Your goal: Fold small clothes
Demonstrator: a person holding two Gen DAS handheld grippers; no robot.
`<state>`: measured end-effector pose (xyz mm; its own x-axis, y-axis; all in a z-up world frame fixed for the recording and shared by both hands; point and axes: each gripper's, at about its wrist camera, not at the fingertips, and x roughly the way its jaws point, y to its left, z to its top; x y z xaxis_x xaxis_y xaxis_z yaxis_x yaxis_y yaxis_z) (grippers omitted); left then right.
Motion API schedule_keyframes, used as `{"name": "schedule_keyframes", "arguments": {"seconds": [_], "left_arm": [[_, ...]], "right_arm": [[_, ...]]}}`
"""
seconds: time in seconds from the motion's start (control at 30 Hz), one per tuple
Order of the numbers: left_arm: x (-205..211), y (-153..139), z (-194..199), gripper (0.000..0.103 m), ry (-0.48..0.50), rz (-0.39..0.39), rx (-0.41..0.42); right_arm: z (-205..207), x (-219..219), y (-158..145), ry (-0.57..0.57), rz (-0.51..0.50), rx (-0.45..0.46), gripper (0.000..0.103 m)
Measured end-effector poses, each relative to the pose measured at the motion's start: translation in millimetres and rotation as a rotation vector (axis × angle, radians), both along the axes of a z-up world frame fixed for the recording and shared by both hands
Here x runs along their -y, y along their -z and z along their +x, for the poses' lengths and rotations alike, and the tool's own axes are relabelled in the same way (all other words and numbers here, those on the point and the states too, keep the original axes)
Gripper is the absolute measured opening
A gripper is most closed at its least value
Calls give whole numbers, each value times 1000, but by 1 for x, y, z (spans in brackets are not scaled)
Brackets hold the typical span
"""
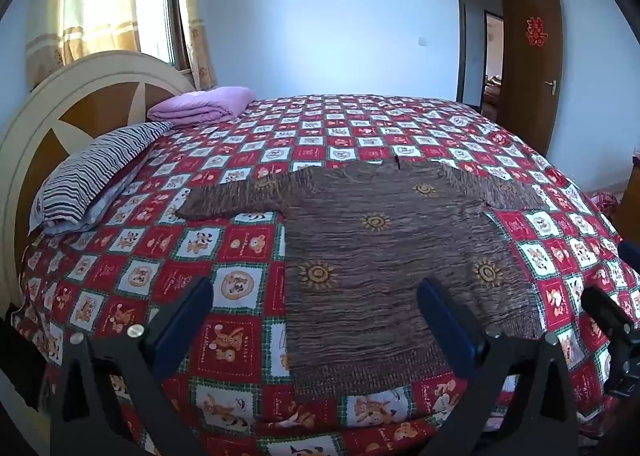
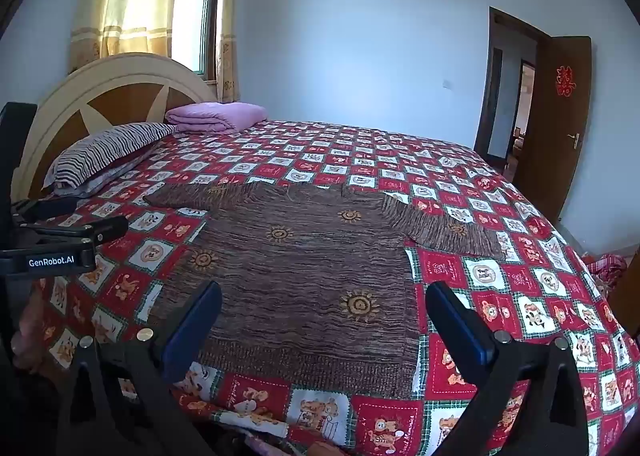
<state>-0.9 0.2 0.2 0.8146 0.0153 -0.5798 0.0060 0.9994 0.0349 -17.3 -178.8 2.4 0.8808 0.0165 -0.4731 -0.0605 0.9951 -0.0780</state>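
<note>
A small brown knitted sweater (image 1: 384, 256) with yellow sun motifs lies flat on the bed, sleeves spread out, hem toward me. It also shows in the right wrist view (image 2: 304, 276). My left gripper (image 1: 316, 320) is open and empty, hovering above the hem's left part. My right gripper (image 2: 324, 320) is open and empty, hovering above the hem's right part. The left gripper's body shows at the left edge of the right wrist view (image 2: 60, 240). The right gripper's finger shows at the right edge of the left wrist view (image 1: 608, 320).
The bed has a red and white checked cover (image 1: 224, 256). A striped pillow (image 1: 92, 175) and a folded purple blanket (image 1: 204, 103) lie by the headboard (image 1: 80, 95). An open brown door (image 1: 528, 67) stands at the far right, and a curtained window (image 1: 156, 15) at the far left.
</note>
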Motion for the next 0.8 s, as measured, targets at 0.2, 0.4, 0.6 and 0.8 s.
{"name": "schedule_keyframes", "arguments": {"seconds": [0.2, 0.4, 0.6, 0.8], "left_arm": [[1, 0, -4, 103, 1, 4, -3], [0, 2, 2, 103, -3, 2, -20], [2, 3, 1, 103, -2, 3, -19], [1, 1, 2, 103, -4, -2, -21]], "right_arm": [[1, 3, 1, -3, 10, 1, 102], [1, 17, -6, 7, 33, 2, 102], [5, 8, 1, 14, 26, -3, 102], [4, 9, 3, 13, 28, -4, 102]]}}
